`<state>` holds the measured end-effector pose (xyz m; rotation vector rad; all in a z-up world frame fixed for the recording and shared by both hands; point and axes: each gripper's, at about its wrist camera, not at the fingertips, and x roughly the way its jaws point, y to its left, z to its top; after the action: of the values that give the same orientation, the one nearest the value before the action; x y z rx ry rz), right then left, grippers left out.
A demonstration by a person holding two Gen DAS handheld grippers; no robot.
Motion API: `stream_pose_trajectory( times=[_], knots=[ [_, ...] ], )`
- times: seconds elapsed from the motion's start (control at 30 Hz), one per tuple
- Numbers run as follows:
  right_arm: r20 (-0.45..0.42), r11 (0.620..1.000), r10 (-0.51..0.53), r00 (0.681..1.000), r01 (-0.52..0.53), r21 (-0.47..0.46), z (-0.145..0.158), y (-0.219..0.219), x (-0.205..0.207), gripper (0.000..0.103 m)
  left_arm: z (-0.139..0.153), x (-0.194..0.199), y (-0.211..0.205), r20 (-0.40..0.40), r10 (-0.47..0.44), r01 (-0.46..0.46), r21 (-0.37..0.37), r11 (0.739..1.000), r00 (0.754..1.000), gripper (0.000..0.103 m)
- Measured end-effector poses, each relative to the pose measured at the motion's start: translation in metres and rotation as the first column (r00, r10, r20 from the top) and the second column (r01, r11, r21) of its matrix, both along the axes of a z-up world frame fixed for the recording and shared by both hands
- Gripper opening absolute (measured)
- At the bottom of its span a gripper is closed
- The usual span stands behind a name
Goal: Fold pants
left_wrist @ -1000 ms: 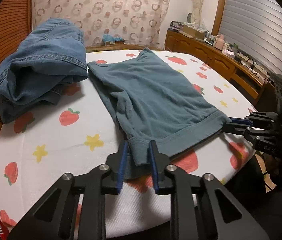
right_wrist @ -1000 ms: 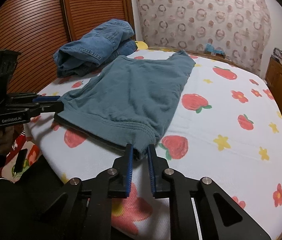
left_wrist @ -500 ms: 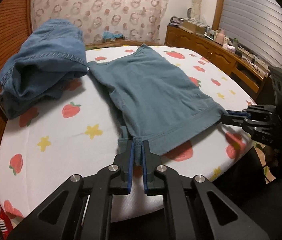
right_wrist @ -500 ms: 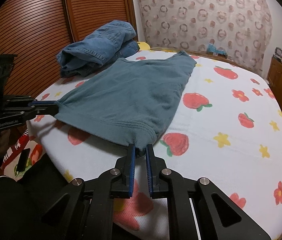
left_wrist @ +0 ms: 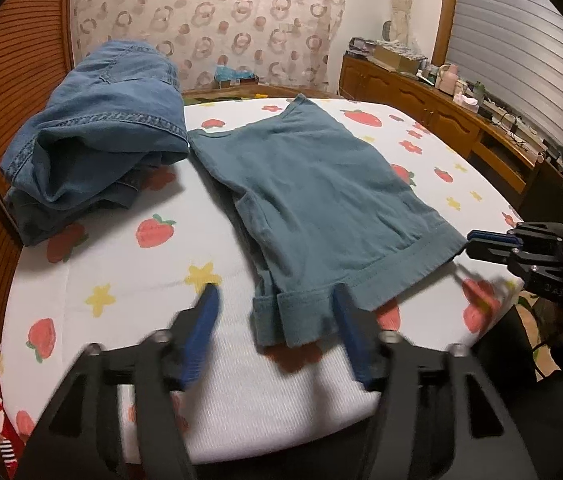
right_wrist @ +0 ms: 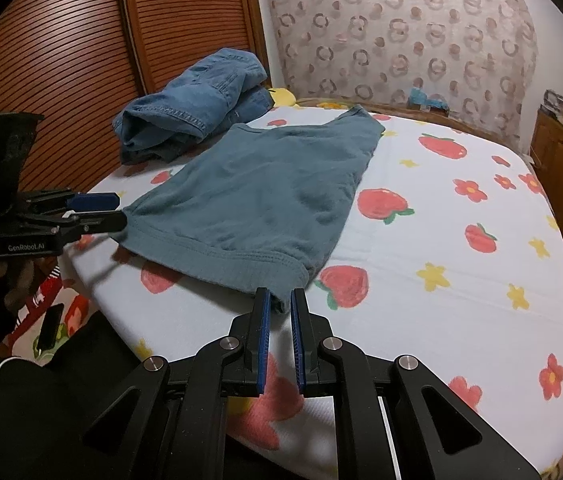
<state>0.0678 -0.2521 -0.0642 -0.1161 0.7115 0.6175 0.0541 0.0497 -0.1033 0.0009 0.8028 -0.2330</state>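
Denim is lying bunched at the far left of the bed, a pile of blue jeans [left_wrist: 93, 152] touching the far corner of the teal pants [left_wrist: 321, 200]; its lower layers are hidden under its own folds. Teal pants are lying flat on the strawberry-print sheet [left_wrist: 121, 264], waistband toward the near edge, with 1 corner of the band drooping over the mattress edge. In the left wrist view the left gripper [left_wrist: 275, 332] is blurring with motion, its 2 blue pads spread wide on either side of that loose corner and gripping nothing. At the right of that view the right gripper [left_wrist: 466, 240] is sitting at the other waistband corner. From its own camera, the right gripper [right_wrist: 279, 308] is showing a narrow gap around the hem; whether it is pinching the cloth is hard to make out.
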Motion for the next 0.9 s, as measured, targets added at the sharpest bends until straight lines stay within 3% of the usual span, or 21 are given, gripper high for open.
stream_pose_trajectory(
  times=[0.13, 0.33, 0.5, 0.57, 0.73, 0.9],
  knots=[
    [0.004, 1.0, -0.008, 1.0, 0.008, 0.013, 0.003, -0.002, 0.0, 0.012, -0.002, 0.004, -0.003, 0.0, -0.009, 0.009, -0.003, 1.0, 1.0, 0.078],
    [0.01, 1.0, -0.025, 1.0, 0.025, 0.018, 0.003, 0.0, 0.002, 0.031, -0.006, 0.007, -0.004, -0.001, 0.009, -0.009, 0.008, 1.0, 1.0, 0.078],
    [0.004, 0.999, -0.039, 0.999, 0.039, 0.026, 0.002, 0.003, 0.009, 0.032, -0.01, 0.005, -0.002, -0.005, 0.001, -0.001, -0.016, 1.0, 1.0, 0.078],
    [-0.001, 0.999, -0.042, 0.999, 0.042, 0.034, 0.002, 0.004, 0.012, 0.032, -0.012, 0.004, -0.001, -0.007, -0.008, 0.008, -0.036, 0.999, 1.0, 0.074],
    [-0.027, 0.998, -0.052, 0.998, 0.053, 0.045, -0.004, 0.006, 0.019, 0.032, -0.02, 0.006, 0.0, -0.027, -0.01, 0.008, -0.063, 0.998, 1.0, 0.053],
    [-0.051, 0.998, -0.049, 0.998, 0.051, 0.039, -0.011, 0.009, 0.022, 0.032, -0.022, 0.004, -0.002, -0.024, -0.01, 0.008, -0.077, 0.997, 1.0, 0.046]
  ],
)
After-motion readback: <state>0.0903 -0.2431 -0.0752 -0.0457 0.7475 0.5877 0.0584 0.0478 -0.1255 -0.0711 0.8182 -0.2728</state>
